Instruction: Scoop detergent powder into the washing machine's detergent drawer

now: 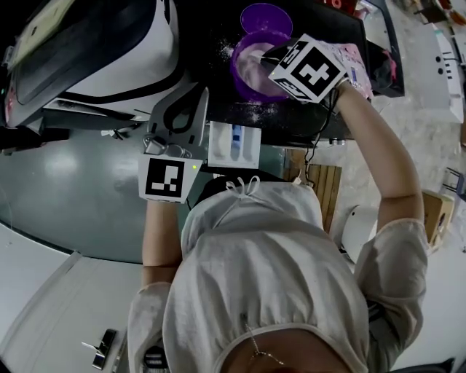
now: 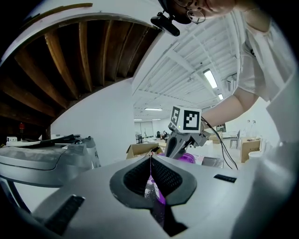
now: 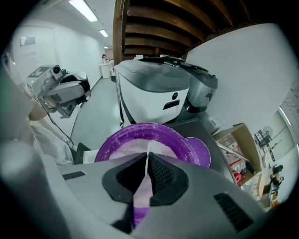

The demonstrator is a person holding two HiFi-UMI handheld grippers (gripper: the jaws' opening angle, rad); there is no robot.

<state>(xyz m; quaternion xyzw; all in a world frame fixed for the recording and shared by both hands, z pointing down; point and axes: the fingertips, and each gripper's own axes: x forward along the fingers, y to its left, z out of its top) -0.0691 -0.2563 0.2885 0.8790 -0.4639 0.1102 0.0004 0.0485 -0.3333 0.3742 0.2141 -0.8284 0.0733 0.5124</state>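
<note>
A purple bowl of pale detergent powder stands on a dark machine top, its purple lid behind it. My right gripper reaches into the bowl from the right. In the right gripper view the right gripper is shut on a thin white scoop that lies in the powder of the bowl. The white detergent drawer stands pulled out below the bowl. My left gripper hovers left of the drawer. Its own view shows the left gripper shut, with nothing clearly held.
A white and dark washing machine fills the upper left. Spilled powder specks the dark top beside the bowl. A wooden stool stands lower right of the drawer. A black cable hangs from my right gripper. A cardboard box sits farther off.
</note>
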